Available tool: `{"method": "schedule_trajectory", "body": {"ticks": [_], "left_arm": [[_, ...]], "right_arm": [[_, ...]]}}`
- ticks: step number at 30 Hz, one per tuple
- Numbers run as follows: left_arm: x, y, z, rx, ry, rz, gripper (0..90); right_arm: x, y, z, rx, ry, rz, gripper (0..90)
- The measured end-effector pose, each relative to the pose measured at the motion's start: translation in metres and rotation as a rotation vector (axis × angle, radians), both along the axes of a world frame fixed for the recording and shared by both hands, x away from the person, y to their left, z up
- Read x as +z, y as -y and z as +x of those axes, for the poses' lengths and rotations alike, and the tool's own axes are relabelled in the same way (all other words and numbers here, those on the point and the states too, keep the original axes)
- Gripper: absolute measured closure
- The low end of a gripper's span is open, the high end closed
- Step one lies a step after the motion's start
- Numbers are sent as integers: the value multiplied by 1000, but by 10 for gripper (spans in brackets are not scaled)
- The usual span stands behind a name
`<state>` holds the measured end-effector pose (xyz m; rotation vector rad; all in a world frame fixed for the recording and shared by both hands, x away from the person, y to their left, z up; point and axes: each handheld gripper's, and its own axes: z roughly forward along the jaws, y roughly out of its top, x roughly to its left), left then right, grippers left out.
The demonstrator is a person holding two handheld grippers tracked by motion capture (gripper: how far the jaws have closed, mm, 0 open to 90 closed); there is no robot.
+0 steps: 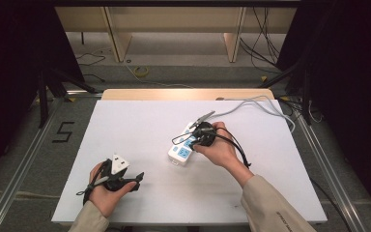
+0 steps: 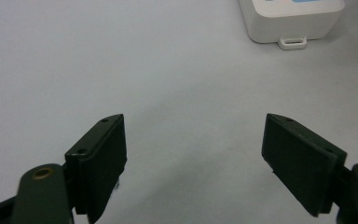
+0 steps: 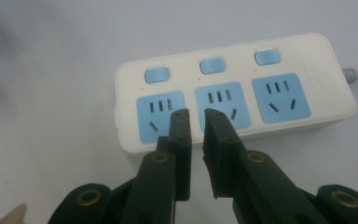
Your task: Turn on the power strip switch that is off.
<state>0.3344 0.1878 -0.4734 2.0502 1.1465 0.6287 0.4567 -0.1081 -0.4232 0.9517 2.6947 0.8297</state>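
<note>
White three-socket power strip (image 3: 235, 91) lies mid-table (image 1: 125, 125), right of centre. Right gripper (image 3: 196, 119) over its near edge, jaws nearly closed, holding nothing. Left gripper (image 2: 193, 154) well apart, jaws wide, empty.

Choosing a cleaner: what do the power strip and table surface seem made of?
Power strip: apparently hard moulded plastic, smooth semi-gloss white shell with matte blue sockets and switches. Table surface: a smooth matte white sheet, maybe laminate or painted board; it shows no grain and only soft reflections.

Right tool (image 1: 200, 131) over power strip (image 1: 185, 146); left tool (image 1: 136, 178) apart, near table (image 1: 140, 125) edge.
</note>
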Motion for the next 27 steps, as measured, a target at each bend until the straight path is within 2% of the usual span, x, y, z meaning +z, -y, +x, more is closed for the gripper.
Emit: {"method": "schedule_trajectory", "body": {"ticks": [15,27], "left_arm": [[0,0,0,1,-2,2,218],[0,0,0,2,-5,2,218]], "right_arm": [[-2,48,-12,-59,10,33,752],[-6,74,-24,-87,20,37,712]]}}
